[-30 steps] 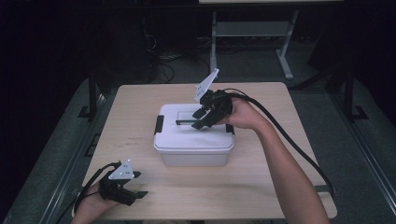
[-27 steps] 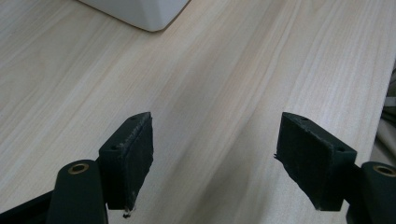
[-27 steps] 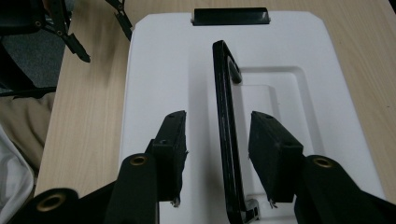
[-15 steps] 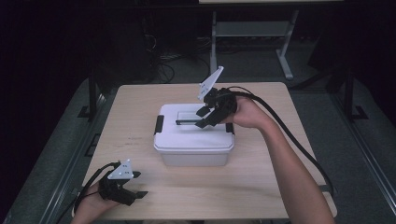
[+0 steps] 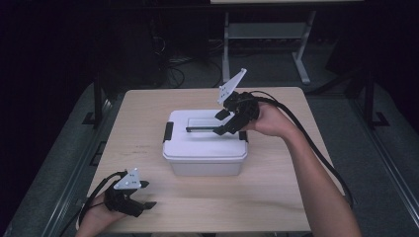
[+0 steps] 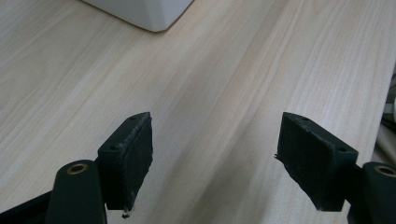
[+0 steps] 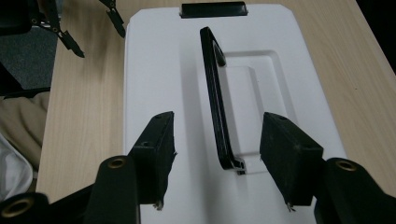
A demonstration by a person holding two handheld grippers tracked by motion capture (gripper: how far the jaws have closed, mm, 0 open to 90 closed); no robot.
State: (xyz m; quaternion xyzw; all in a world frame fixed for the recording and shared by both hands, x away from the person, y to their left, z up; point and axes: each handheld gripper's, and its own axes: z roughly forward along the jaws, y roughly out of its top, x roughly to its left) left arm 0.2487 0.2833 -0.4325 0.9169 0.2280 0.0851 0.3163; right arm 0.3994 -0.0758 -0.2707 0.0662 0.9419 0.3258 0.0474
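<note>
White hard-plastic box (image 5: 205, 143) mid-bench looks stiff, light and slick, best taken by its upright black handle (image 7: 217, 102), which the right gripper (image 7: 217, 156), jaws just opening, straddles without touching.

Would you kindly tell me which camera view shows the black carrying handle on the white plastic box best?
The right gripper view: the black carrying handle stands raised along the white plastic box's lid, close and sharp between the open right tongs. The high view shows it as a thin dark bar; the left gripper view catches just a box corner.
</note>
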